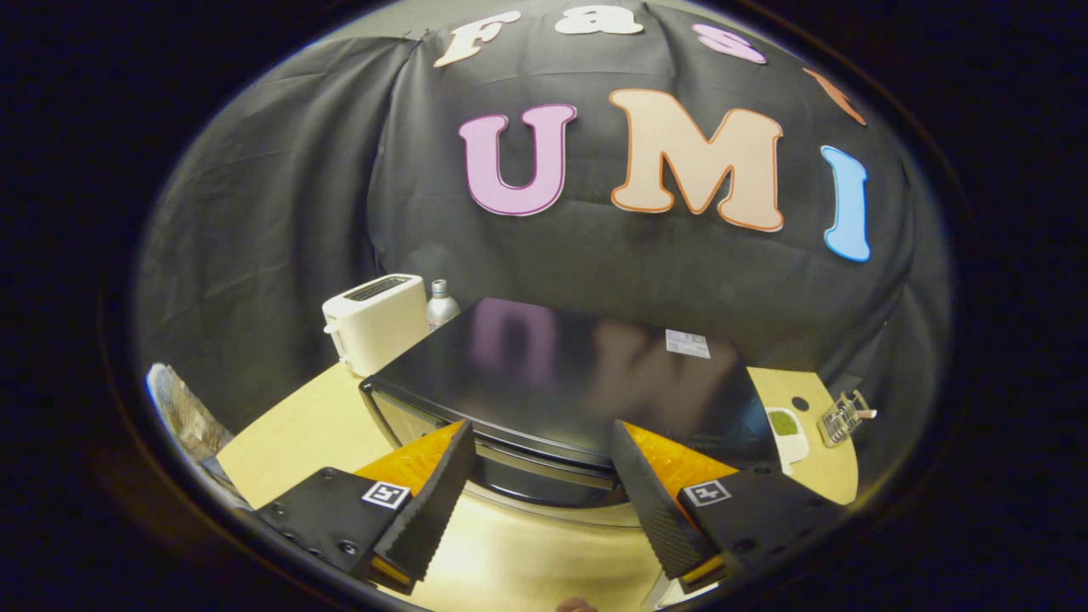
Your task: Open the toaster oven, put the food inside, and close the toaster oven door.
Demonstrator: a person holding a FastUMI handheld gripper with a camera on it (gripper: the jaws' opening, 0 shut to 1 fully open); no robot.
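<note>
The black toaster oven [561, 374] stands on the wooden table [297, 425], seen from above and in front; its glossy top mirrors the wall. My gripper [540, 429] is open, its fingers straddling the oven's top front edge. A silvery bar [544, 472], apparently the door handle, runs between the fingers just below that edge, and neither finger touches it. The door looks closed. To the right of the oven lies a white plate [789, 442] carrying a green piece of food [784, 422].
A white slot toaster [374, 323] and a small silver bottle [440, 304] stand behind the oven's left corner. A clear glass holder [841, 416] sits at the table's right edge, beyond the plate. A patterned bundle [183, 416] lies off the table's left side.
</note>
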